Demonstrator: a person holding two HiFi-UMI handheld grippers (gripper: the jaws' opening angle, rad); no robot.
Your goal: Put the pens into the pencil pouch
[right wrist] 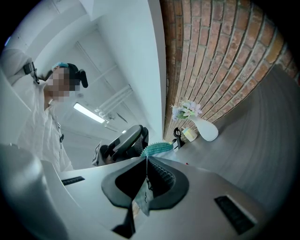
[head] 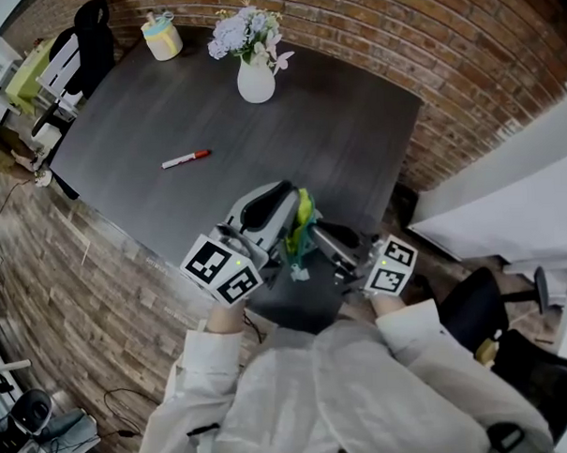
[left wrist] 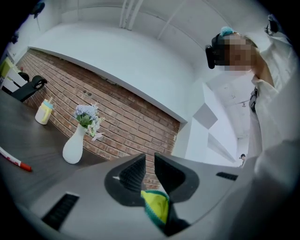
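Note:
A yellow-green pencil pouch (head: pixel 304 220) hangs between my two grippers over the table's near edge. My left gripper (head: pixel 293 228) comes in from the left, its jaws pinching the pouch's yellow fabric (left wrist: pixel 157 206) deep between them. My right gripper (head: pixel 316 233) is shut on a thin pale tab (right wrist: pixel 142 199) of the pouch, whose teal edge (right wrist: pixel 157 148) shows beyond the jaws. One pen with a red cap (head: pixel 185 159) lies alone on the dark table (head: pixel 335 125), well beyond both grippers. It also shows at the left of the left gripper view as the pen (left wrist: pixel 14 159).
A white vase of flowers (head: pixel 255 77) and a yellow cup (head: pixel 163 36) stand at the table's far side. A black chair (head: pixel 83 42) is at the far left corner, and a brick wall (head: pixel 464 63) runs along the right.

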